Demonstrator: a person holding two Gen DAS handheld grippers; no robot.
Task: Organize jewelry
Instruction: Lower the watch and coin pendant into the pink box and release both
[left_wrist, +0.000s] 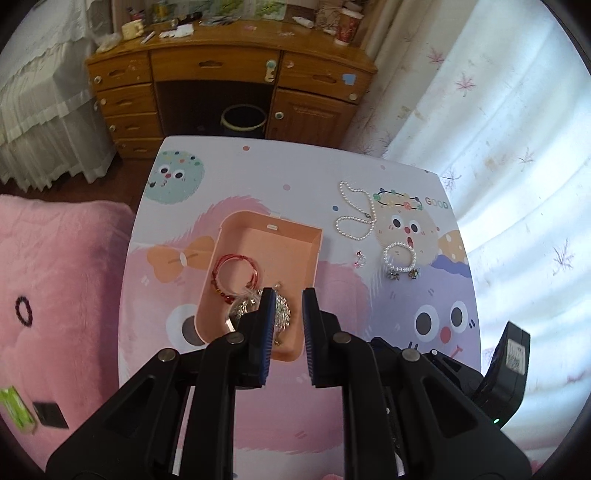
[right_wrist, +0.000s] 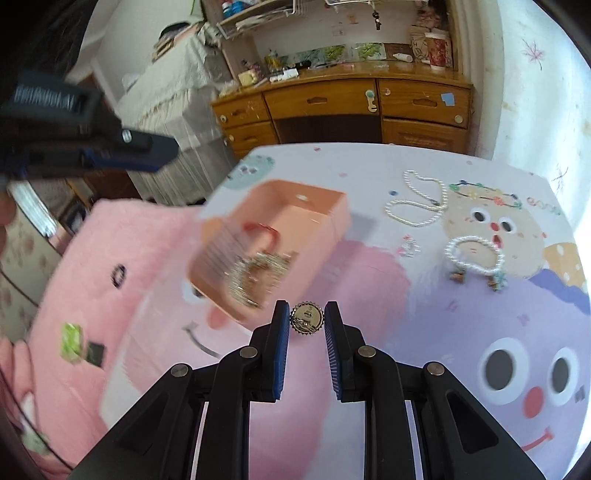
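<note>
1. Right hand-held gripper (right_wrist: 306, 320): clamped on a small round gold brooch with a toothed edge (right_wrist: 306, 319), pinched between the two blue pads, above the worktop (right_wrist: 424, 332) and just short of the near corner of the pink box.
2. Left hand-held gripper (left_wrist: 289, 310): nothing between the blue pads, a narrow gap left between them; hanging over the near end of the pink box; in the right wrist view, seen blurred at upper left, well above the worktop.
3. Open pink box (left_wrist: 314, 258) on the cartoon-printed worktop: inside, a silver sparkly piece (left_wrist: 282, 314) at the near end, partly hidden by the left pad; beyond it, a red coiled bracelet (left_wrist: 236, 275).
4. Right of the box, on the worktop: a small ring with pink stones (left_wrist: 360, 259), lying apart from the box.
5. Further right: a pearl bracelet with small charms (left_wrist: 400, 258).
6. Beyond that: a long pearl necklace (left_wrist: 356, 212), looped loosely, near the far edge.
7. Past the worktop: a wooden desk with drawers (left_wrist: 229, 88); at left, a pink plush cushion (left_wrist: 55, 277).
</note>
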